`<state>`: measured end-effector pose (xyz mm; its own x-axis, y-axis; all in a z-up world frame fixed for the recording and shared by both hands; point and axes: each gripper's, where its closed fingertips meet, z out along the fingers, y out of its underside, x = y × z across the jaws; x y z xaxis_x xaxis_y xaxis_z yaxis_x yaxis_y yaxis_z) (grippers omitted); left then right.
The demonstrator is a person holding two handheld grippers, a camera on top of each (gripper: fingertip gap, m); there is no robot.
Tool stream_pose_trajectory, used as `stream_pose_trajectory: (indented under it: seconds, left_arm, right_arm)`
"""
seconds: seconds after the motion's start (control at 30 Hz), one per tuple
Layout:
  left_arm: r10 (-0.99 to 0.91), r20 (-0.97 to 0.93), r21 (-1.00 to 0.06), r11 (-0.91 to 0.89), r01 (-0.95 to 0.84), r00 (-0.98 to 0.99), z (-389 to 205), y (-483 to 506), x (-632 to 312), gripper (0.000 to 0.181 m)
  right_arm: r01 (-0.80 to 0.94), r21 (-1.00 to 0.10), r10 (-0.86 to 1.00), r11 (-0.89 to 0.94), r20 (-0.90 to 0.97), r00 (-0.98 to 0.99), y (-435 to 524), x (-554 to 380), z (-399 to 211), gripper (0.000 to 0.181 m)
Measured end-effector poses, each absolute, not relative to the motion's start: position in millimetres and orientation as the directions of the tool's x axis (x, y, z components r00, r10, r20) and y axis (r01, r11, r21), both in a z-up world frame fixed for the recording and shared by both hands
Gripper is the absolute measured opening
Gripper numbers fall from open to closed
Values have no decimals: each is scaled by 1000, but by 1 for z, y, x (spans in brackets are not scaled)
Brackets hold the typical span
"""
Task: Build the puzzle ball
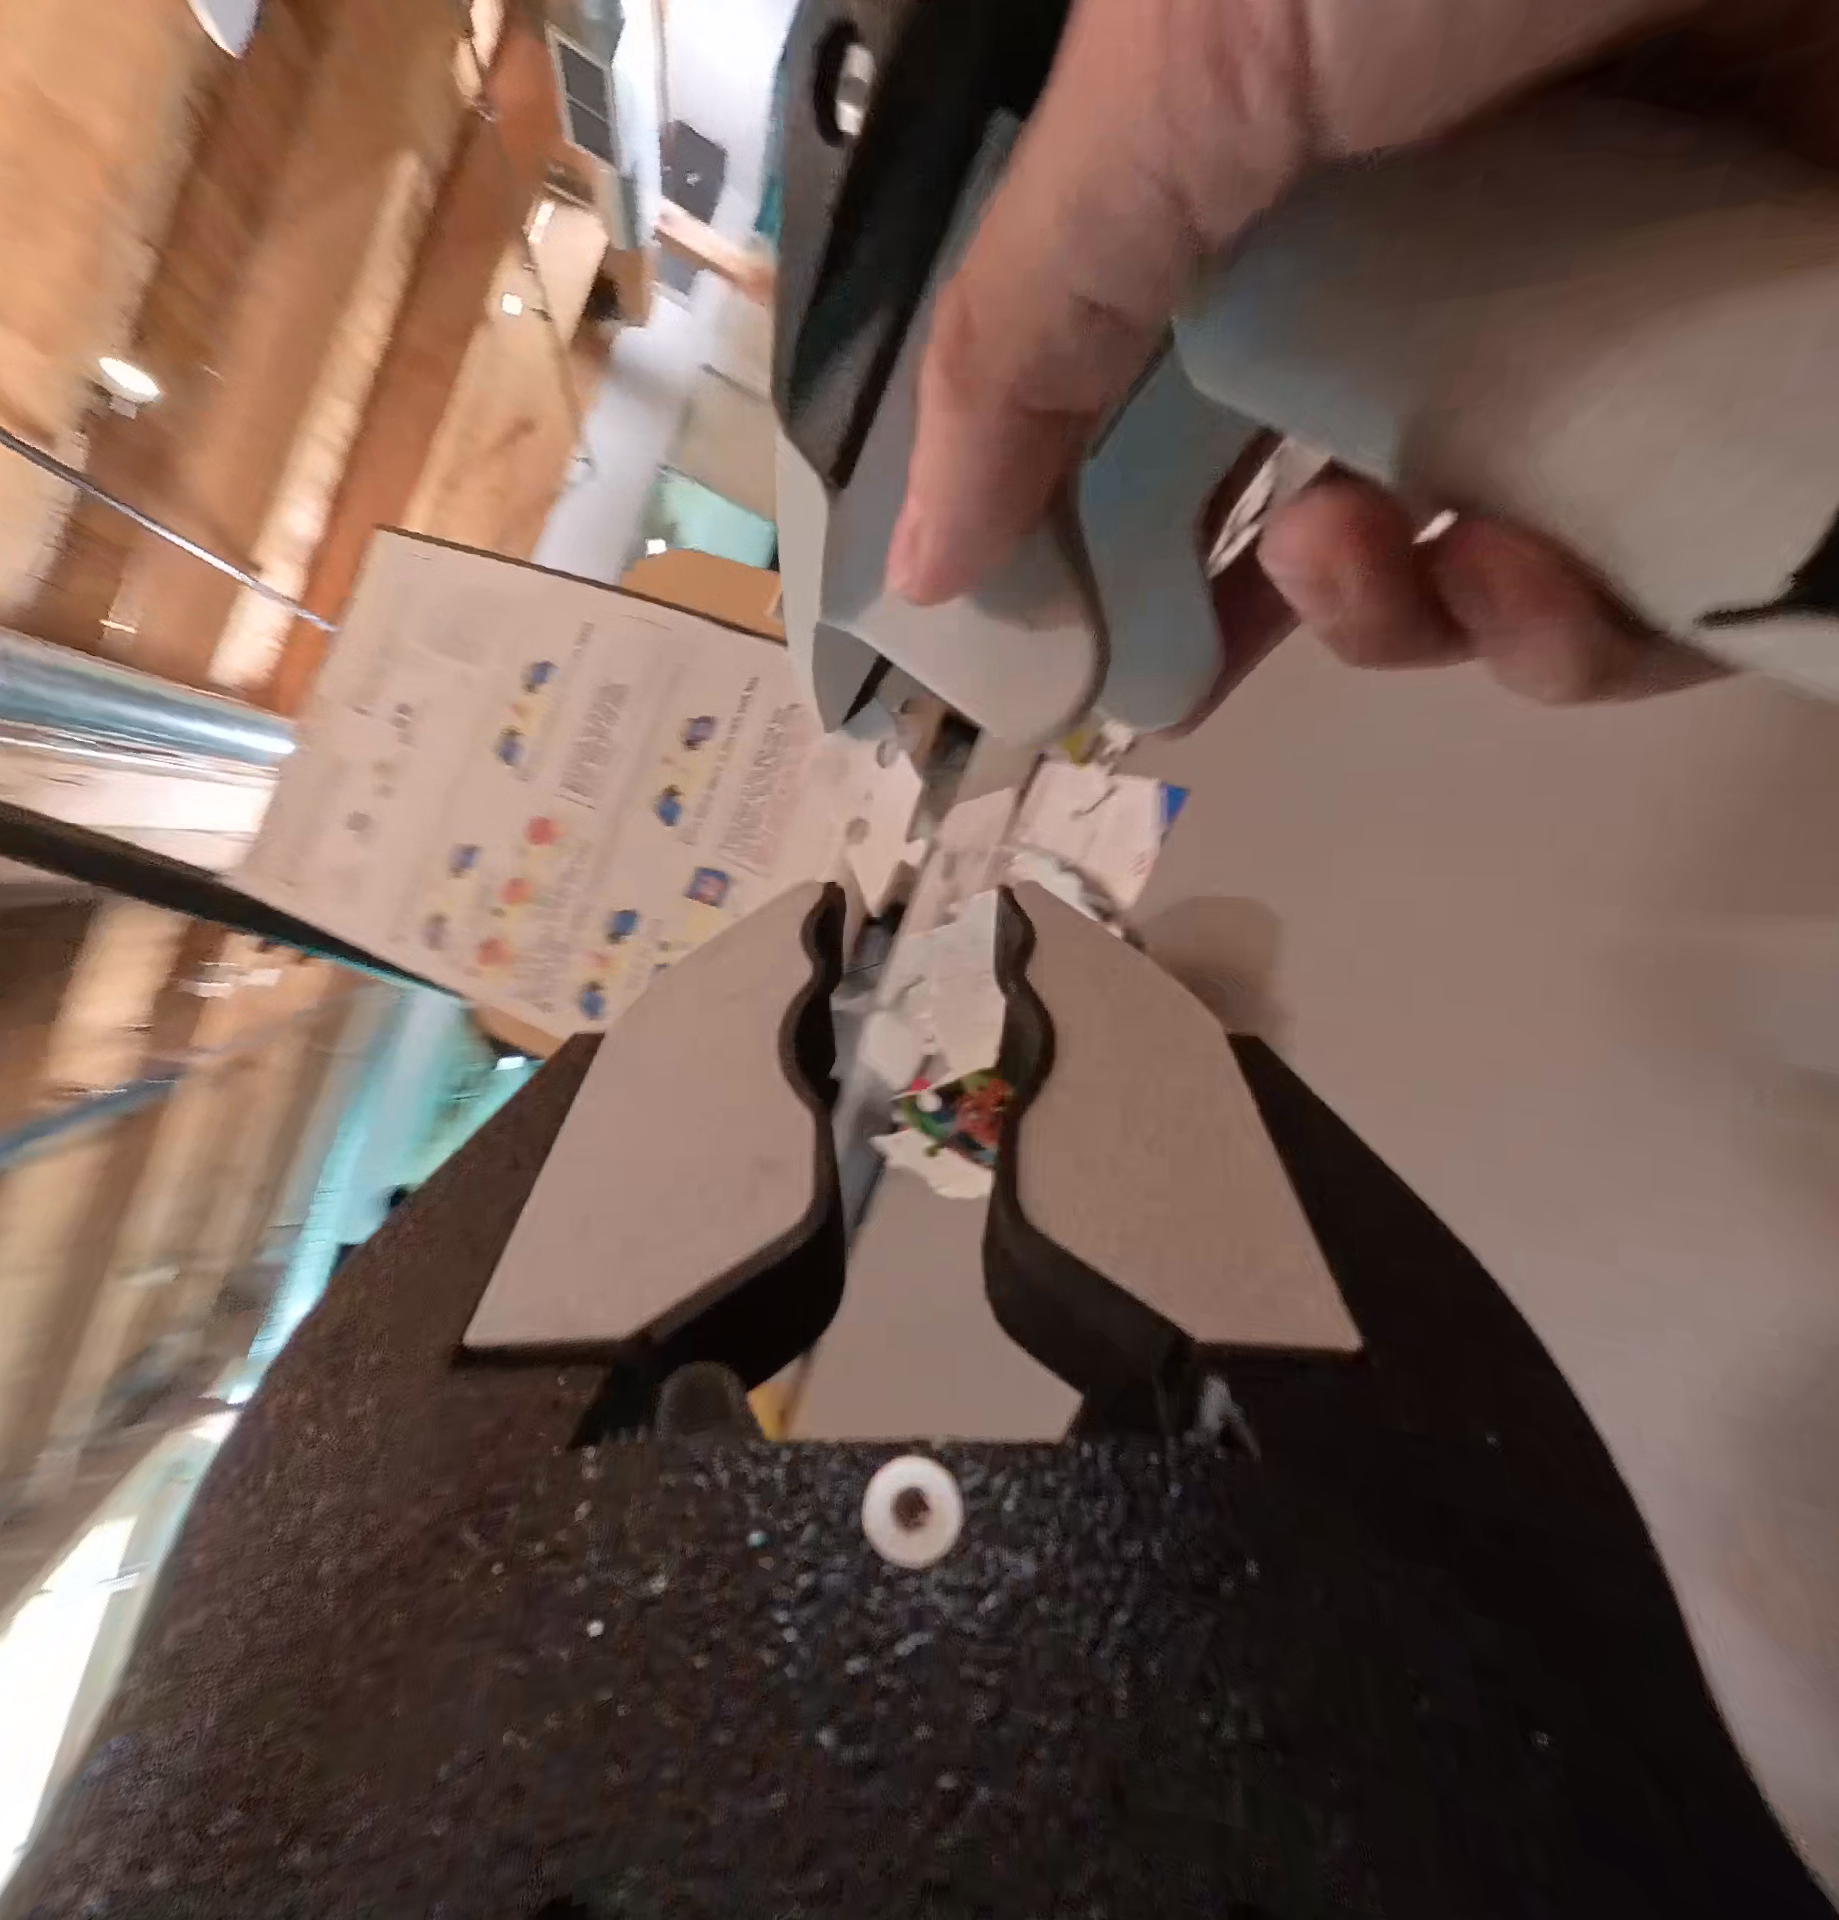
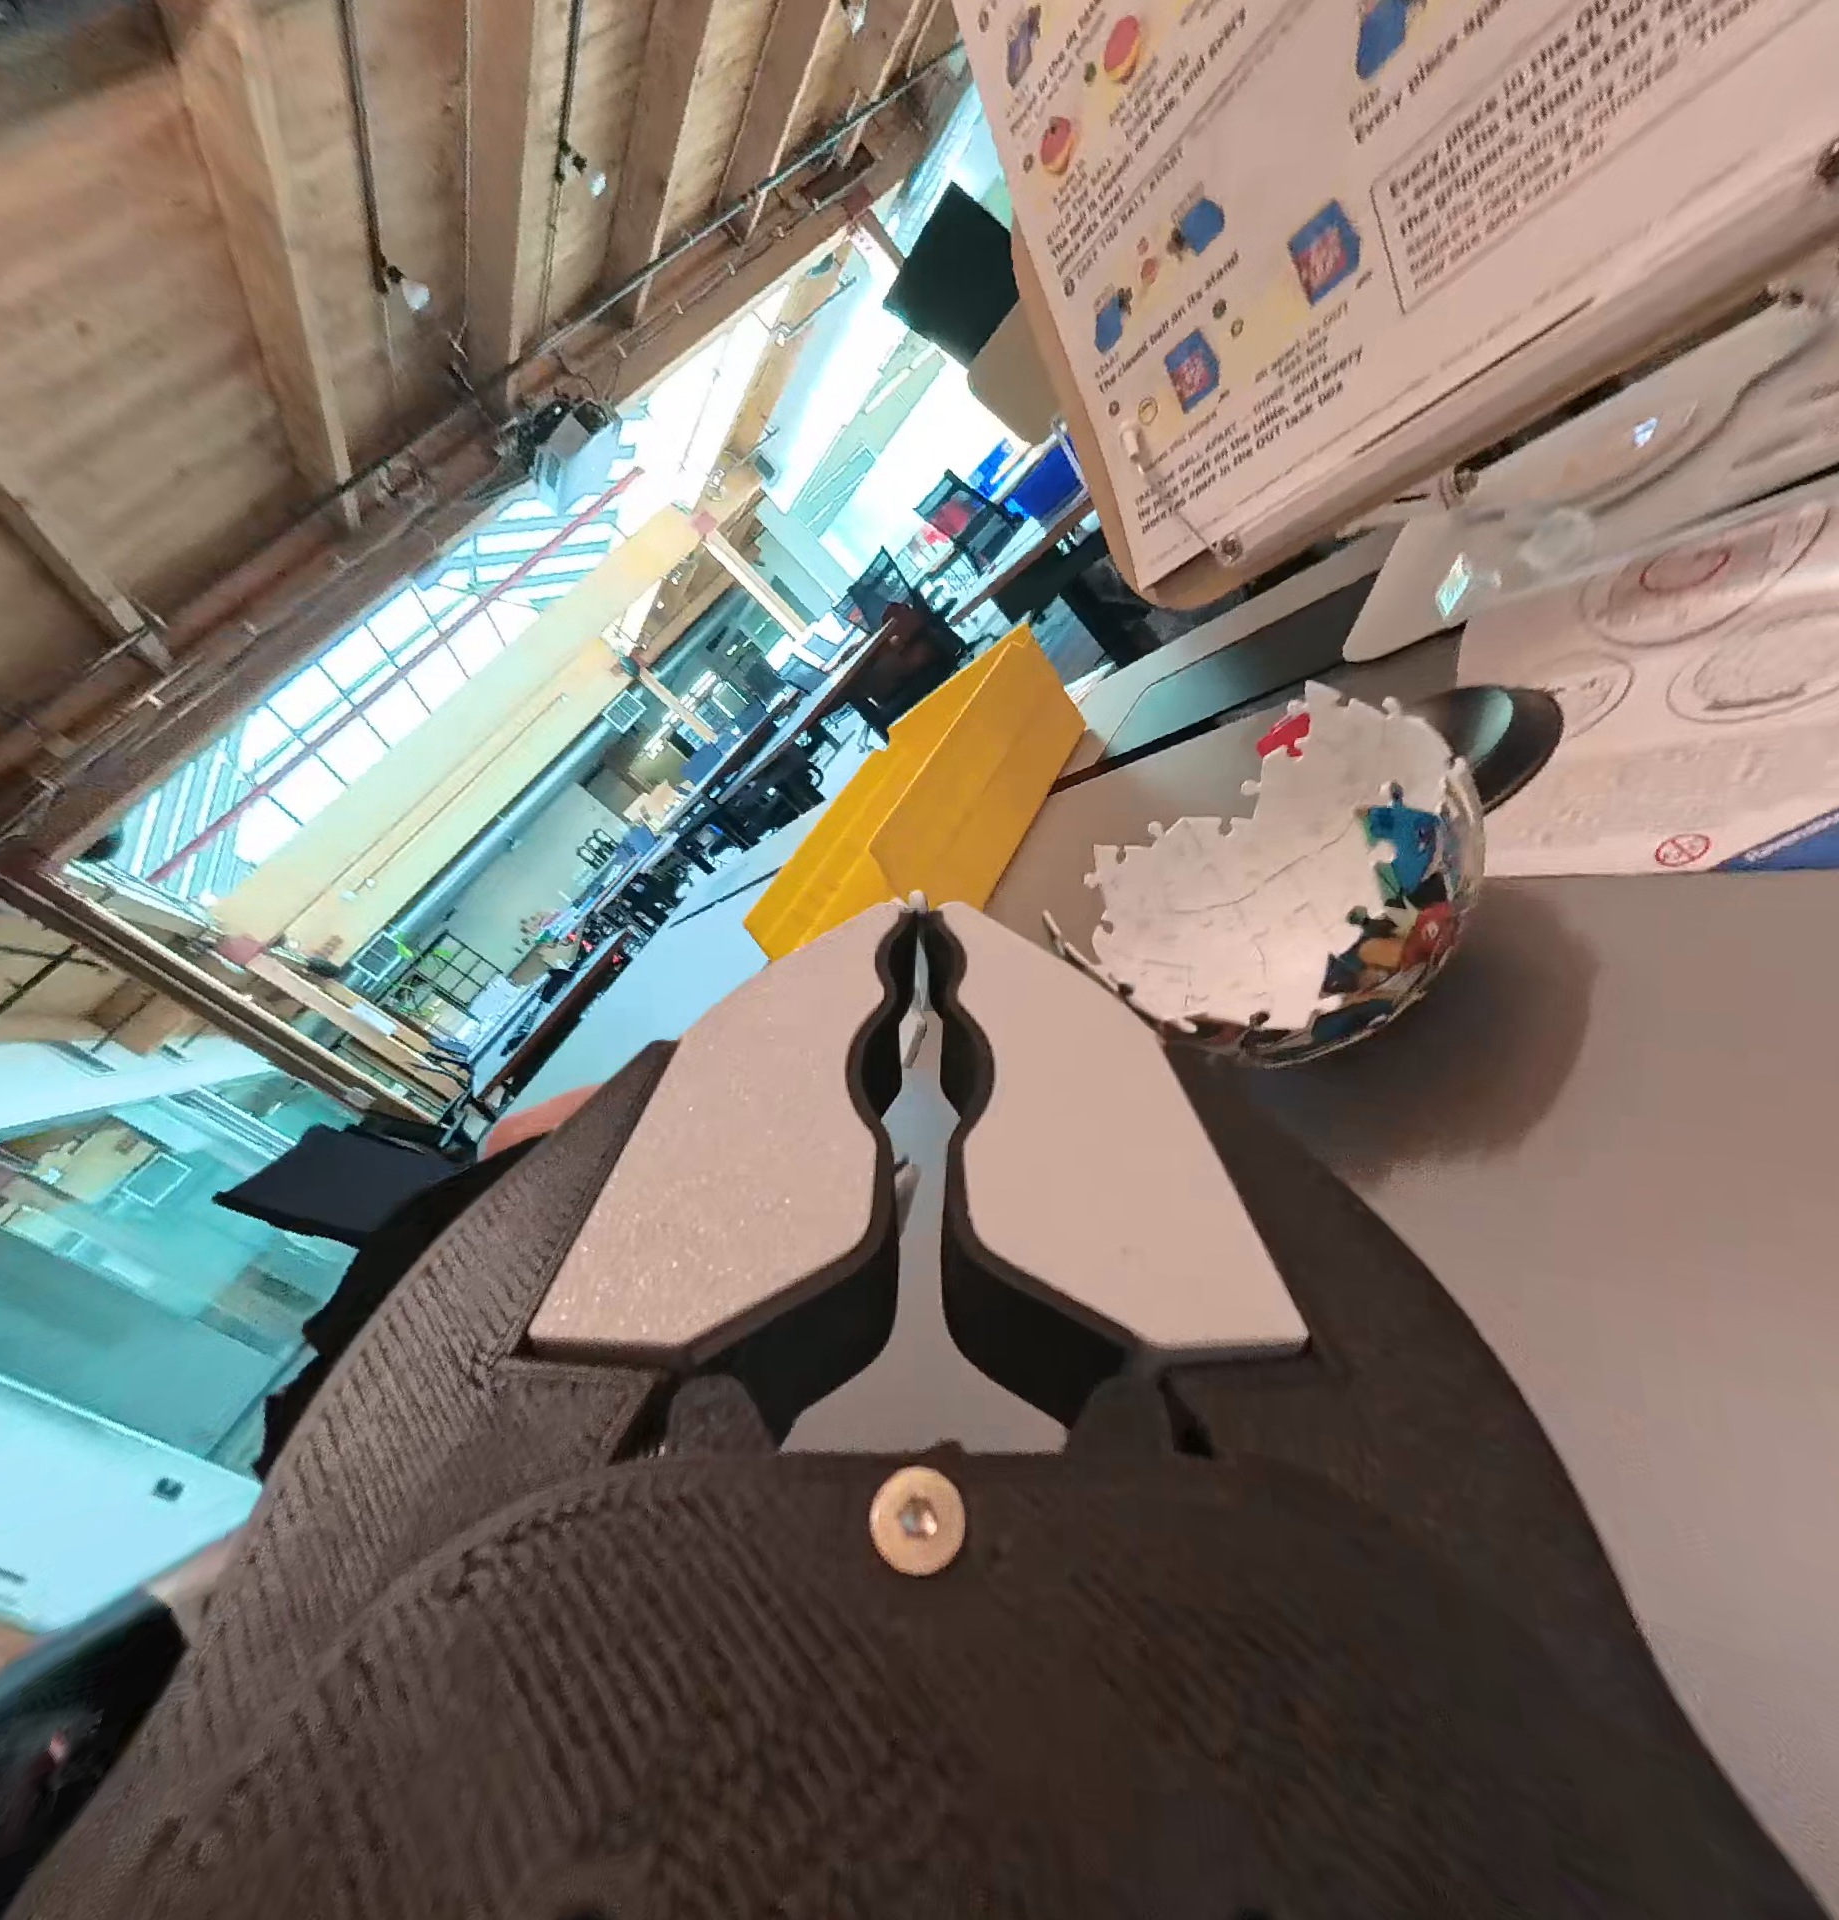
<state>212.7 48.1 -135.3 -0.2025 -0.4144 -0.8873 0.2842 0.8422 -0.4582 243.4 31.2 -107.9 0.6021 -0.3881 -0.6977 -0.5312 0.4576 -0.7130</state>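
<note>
The partly built puzzle ball (image 2: 1289, 914) is an open half shell, white inside and colourful outside, resting on the grey table (image 2: 1621, 1195). My right gripper (image 2: 917, 920) is shut on a thin white puzzle piece (image 2: 915, 1013) seen edge-on, left of the shell and apart from it. In the blurred left wrist view my left gripper (image 1: 920, 914) is open and empty; the shell (image 1: 951, 997) shows beyond the gap between its fingers. The right gripper (image 1: 925, 758) hangs above it there, held by a hand (image 1: 1050, 312).
A yellow bin (image 2: 936, 821) stands behind the right gripper. An instruction board (image 2: 1362, 208) stands at the back; it also shows in the left wrist view (image 1: 541, 790). A black ring stand (image 2: 1507, 727) and a printed sheet (image 2: 1725, 707) lie behind the shell. There is about 4 centimeters between the tips of the two grippers.
</note>
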Motion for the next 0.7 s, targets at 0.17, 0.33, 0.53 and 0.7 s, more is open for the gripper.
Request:
stream_pose_trajectory:
  seconds: [0.17,0.33,0.53,0.7]
  left_arm:
    - [-237,-971,-235,914,330,-34,-134,42,218,20]
    - [-182,-983,-170,942,291,13,-135,48,224,1]
    - [-287,-958,-277,898,343,-21,-123,53,217,0]
    - [-244,-970,-216,886,411,16,-113,61,210,0]
  right_arm:
    - [-577,-682,-356,449,-729,585,36,240,-113,2]
    - [-585,-694,-365,419,-719,591,37,239,-117,2]
    - [-550,-747,-351,374,-663,662,38,235,-113,2]
    - [-562,-755,-303,338,-652,695,39,232,-111,13]
